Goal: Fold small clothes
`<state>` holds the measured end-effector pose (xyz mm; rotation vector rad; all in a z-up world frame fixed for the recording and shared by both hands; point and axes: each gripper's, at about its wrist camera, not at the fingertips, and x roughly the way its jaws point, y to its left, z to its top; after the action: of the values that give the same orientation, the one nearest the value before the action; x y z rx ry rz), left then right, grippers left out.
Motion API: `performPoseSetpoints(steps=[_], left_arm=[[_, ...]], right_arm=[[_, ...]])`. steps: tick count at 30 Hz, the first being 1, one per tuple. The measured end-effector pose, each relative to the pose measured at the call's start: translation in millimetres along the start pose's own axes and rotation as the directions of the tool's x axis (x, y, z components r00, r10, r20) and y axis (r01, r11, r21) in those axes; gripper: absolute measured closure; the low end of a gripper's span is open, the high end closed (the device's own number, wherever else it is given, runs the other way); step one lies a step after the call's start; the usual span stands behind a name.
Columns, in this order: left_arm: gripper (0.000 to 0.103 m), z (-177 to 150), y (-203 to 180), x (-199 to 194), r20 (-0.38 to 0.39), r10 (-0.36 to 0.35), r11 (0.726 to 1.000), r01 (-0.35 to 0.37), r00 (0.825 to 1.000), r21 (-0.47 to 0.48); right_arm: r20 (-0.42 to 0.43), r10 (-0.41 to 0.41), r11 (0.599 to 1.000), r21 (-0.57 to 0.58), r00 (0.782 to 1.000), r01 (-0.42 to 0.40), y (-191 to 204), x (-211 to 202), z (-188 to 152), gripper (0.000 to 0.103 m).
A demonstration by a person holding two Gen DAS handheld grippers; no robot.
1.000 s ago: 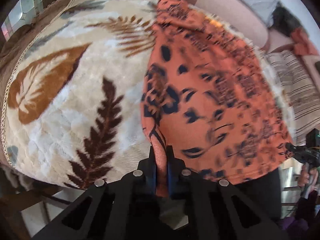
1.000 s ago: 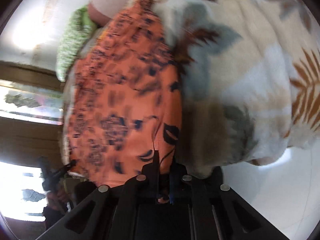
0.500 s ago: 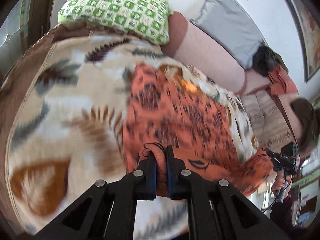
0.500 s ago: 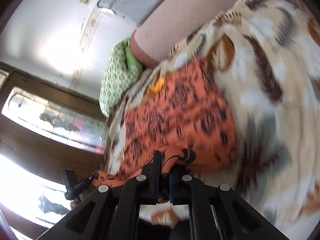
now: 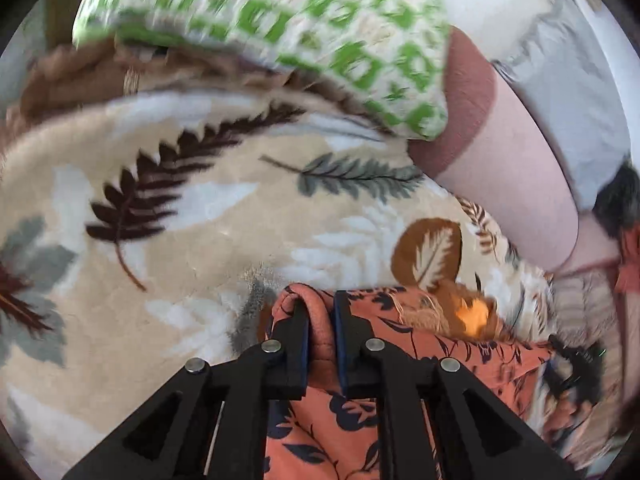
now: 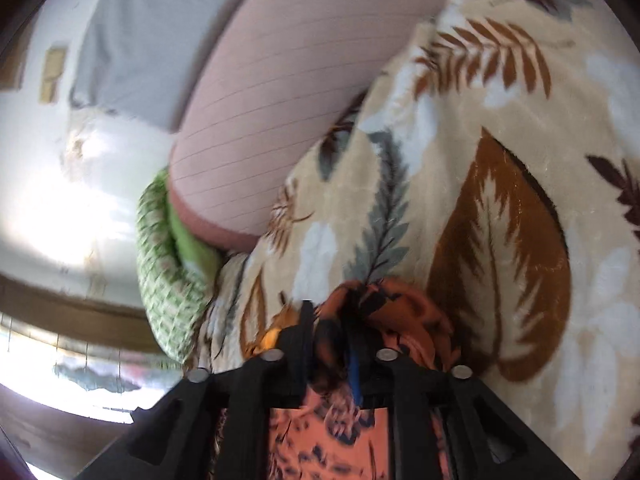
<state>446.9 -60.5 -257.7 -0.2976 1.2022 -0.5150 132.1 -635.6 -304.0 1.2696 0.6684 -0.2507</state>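
CHANGE: carried forward toward green pillow [image 5: 280, 20] since earlier frame | HOLD: left tool [image 5: 320, 320], right tool [image 6: 328, 332] each pinching orange floral garment [image 5: 332, 432] hem, apart, keeping fold edge taut over leaf-print blanket [image 5: 180, 240]

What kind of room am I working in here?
Probably a bedroom: a bed spread with a leaf-print blanket, a green checked pillow and a pink bolster against the wall.
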Motion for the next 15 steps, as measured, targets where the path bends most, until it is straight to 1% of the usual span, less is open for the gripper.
performPoseSetpoints(steps=[1,2,4,5,6,7,8,9,10,11,12,13,14,15], left_arm=[[0.090,-1,6,-1,0.013,-0.033,0.999,0.034,0.999,-0.024],[0.089,-3,11,-7,0.040,-0.073,0.997,0.074,0.997,-0.029],[0.087,-8,20,-21,0.092,-0.127,0.992,0.129,0.988,-0.015],[0.086,-12,24,-29,0.116,-0.147,0.989,0.150,0.982,-0.011],[0.085,-17,26,-36,0.134,-0.151,0.988,0.153,0.980,-0.011],[0.068,-21,27,-44,0.162,-0.130,0.991,0.134,0.978,-0.010],[0.043,-28,28,-57,0.217,-0.106,0.994,0.109,0.970,0.001],[0.034,-33,28,-69,0.281,-0.104,0.994,0.104,0.954,0.015],[0.027,-41,29,-85,0.360,-0.129,0.992,0.125,0.924,0.035],[0.027,-45,30,-93,0.397,-0.147,0.989,0.142,0.906,0.041],[0.027,-46,32,-98,0.411,-0.151,0.988,0.151,0.899,0.033],[0.026,-47,32,-99,0.402,-0.137,0.990,0.144,0.905,0.015],[0.026,-49,29,-95,0.353,-0.104,0.994,0.108,0.930,0.009],[0.026,-51,27,-91,0.299,-0.076,0.997,0.073,0.951,0.021]], right_arm=[[0.021,0.018,0.999,0.026,1.000,-0.018,-8,-1,2,0.043],[0.066,0.040,0.998,0.052,0.997,-0.043,-15,-6,6,0.037],[0.145,0.068,0.995,0.059,0.987,-0.077,-25,-27,8,0.033],[0.180,0.059,0.996,0.054,0.982,-0.070,-29,-39,8,0.033],[0.209,0.026,0.998,0.043,0.978,-0.036,-29,-51,7,0.033],[0.213,-0.008,1.000,-0.011,0.977,0.010,-22,-60,3,0.032],[0.199,-0.018,0.997,-0.076,0.980,0.034,-13,-64,-2,0.032],[0.174,-0.030,0.982,-0.177,0.984,0.062,4,-66,-14,0.032],[0.148,-0.057,0.960,-0.264,0.987,0.095,20,-63,-29,0.032],[0.105,-0.088,0.928,-0.353,0.991,0.120,37,-54,-46,0.033],[0.049,-0.105,0.896,-0.428,0.993,0.115,51,-41,-66,0.035],[-0.020,-0.119,0.862,-0.498,0.993,0.094,66,-24,-90,0.037],[-0.072,-0.139,0.833,-0.547,0.988,0.077,77,-8,-109,0.040],[-0.129,-0.173,0.796,-0.603,0.976,0.061,89,12,-132,0.050]])
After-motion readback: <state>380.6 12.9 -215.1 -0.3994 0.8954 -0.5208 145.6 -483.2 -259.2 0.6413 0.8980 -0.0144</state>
